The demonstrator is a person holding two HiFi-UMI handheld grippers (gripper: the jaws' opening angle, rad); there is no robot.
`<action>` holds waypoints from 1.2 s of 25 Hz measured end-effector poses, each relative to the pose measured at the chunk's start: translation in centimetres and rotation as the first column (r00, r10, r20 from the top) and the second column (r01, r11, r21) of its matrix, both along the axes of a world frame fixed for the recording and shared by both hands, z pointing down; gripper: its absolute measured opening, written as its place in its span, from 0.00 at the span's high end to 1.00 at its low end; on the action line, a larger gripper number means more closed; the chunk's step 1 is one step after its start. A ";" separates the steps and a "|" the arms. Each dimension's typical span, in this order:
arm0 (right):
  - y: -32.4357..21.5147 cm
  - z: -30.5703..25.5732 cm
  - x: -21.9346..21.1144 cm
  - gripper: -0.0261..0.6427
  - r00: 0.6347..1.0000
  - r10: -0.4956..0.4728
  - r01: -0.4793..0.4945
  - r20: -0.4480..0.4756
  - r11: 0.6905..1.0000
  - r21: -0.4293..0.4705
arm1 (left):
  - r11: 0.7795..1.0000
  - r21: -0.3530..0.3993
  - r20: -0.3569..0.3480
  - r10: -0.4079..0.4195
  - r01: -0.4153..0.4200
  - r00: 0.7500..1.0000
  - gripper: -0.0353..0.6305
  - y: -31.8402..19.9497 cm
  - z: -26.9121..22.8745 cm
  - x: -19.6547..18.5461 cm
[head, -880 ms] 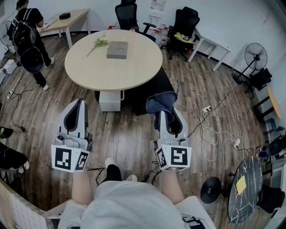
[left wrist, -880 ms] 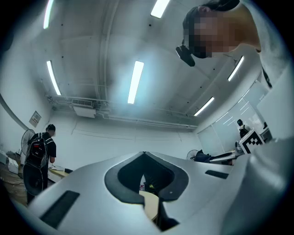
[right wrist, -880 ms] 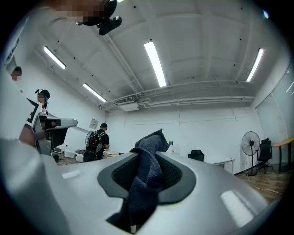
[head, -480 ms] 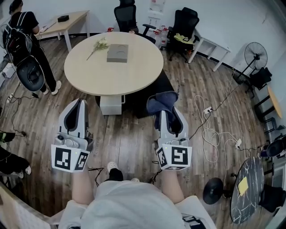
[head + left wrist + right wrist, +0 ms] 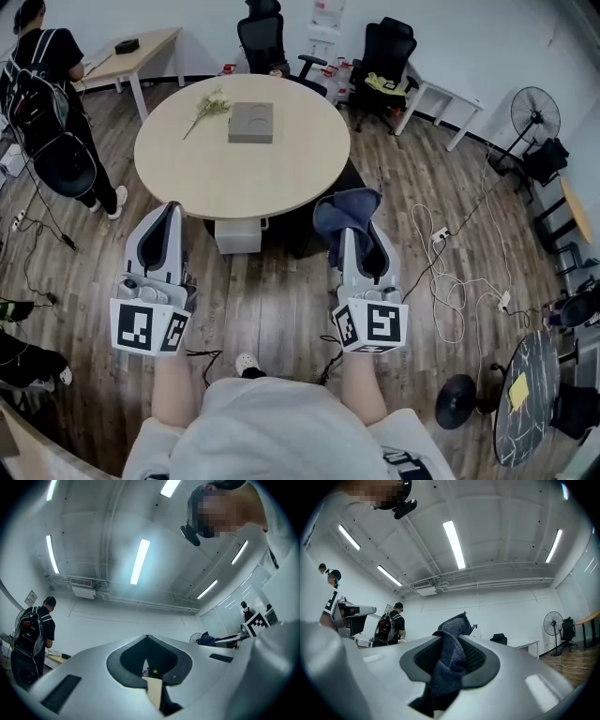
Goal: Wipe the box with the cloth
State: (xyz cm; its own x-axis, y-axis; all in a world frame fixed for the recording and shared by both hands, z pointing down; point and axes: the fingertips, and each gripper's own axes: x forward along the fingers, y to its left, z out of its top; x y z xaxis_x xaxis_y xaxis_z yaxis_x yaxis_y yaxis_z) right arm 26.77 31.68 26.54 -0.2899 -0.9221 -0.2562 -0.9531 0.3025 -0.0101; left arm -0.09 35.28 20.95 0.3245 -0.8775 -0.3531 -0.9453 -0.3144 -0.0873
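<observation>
The grey flat box (image 5: 251, 123) lies on the round wooden table (image 5: 281, 169) ahead of me, toward its far side. My right gripper (image 5: 359, 228) is shut on a dark blue cloth (image 5: 344, 211), which bunches out past its tips just short of the table's near edge. In the right gripper view the cloth (image 5: 449, 660) hangs between the jaws of the right gripper (image 5: 451, 637). My left gripper (image 5: 170, 208) is held level with it at the left, below the table edge, shut and empty. Its tips meet in the left gripper view (image 5: 146, 637).
A sprig of flowers (image 5: 208, 106) lies left of the box. A person with a backpack (image 5: 42, 94) stands at the far left. Office chairs (image 5: 265, 36) stand behind the table. Cables (image 5: 450, 281) trail over the floor at the right, near a fan (image 5: 534, 117).
Both grippers have come a little closer to the table, the cloth still held. The person at the left has shifted position.
</observation>
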 end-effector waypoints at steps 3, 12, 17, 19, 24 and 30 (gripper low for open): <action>-1.2 0.1 -1.2 0.80 1.000 0.013 -0.013 0.003 1.000 0.002 | 1.000 0.016 0.002 -0.016 0.016 1.000 0.94 -1.3 -0.2 -1.7; -4.0 0.1 -3.6 0.80 0.999 0.043 -0.043 -0.014 0.999 0.001 | 1.000 0.027 0.006 0.015 -0.015 1.000 0.94 -4.7 -0.2 -4.2; -6.5 0.2 -4.0 0.80 0.999 0.046 -0.046 -0.018 0.999 0.007 | 0.999 0.045 0.000 0.018 -0.018 1.000 0.94 -6.9 -0.1 -4.7; -8.3 0.2 -4.4 0.80 0.999 0.038 -0.037 -0.015 0.999 0.011 | 0.999 0.042 -0.005 0.010 -0.009 1.000 0.94 -8.3 0.0 -5.3; -14.0 0.1 -5.6 0.80 1.000 0.007 -0.007 -0.010 1.000 0.021 | 0.999 0.049 -0.009 -0.021 0.021 1.000 0.94 -13.0 -0.4 -6.5; -21.5 -0.1 -6.7 0.80 0.999 -0.031 0.031 -0.008 0.999 0.016 | 0.998 0.049 -0.007 -0.042 0.042 0.999 0.94 -19.5 -0.9 -6.9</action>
